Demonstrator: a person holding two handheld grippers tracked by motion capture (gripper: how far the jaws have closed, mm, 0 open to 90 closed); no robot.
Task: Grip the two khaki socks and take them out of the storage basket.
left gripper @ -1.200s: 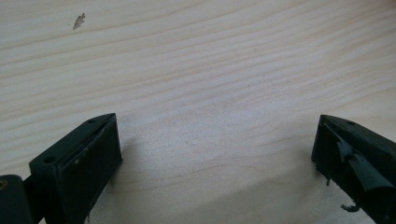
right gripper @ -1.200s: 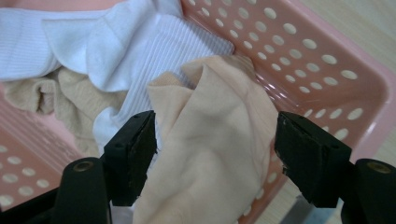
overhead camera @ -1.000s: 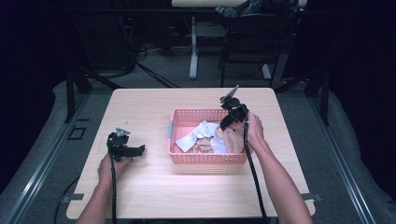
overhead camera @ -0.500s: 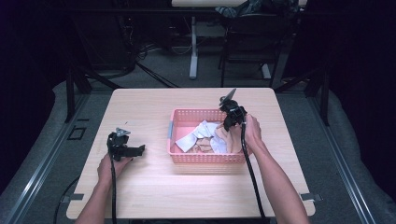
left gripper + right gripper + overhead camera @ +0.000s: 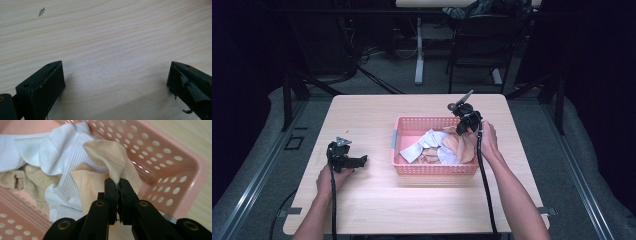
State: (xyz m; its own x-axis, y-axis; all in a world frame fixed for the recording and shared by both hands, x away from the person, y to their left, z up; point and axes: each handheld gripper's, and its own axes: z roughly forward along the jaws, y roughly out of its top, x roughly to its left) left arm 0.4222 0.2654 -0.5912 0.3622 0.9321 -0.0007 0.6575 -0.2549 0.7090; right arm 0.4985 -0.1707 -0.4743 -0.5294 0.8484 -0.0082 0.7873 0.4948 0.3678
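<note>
A pink perforated basket stands on the wooden table, holding white and beige socks. My right gripper hangs over the basket's right part, shut on a peach-coloured sock, which it lifts by a pinched fold. White socks and a tan sock lie beneath. My left gripper rests low over bare tabletop left of the basket, jaws wide open with nothing between them.
Bare wood surrounds the basket on the left and in front. Beyond the table's far edge stand a chair and a table leg on a dark floor with cables.
My right gripper has risen slightly over the basket's right side, drawing the peach sock up with it. The left gripper has stayed in place.
</note>
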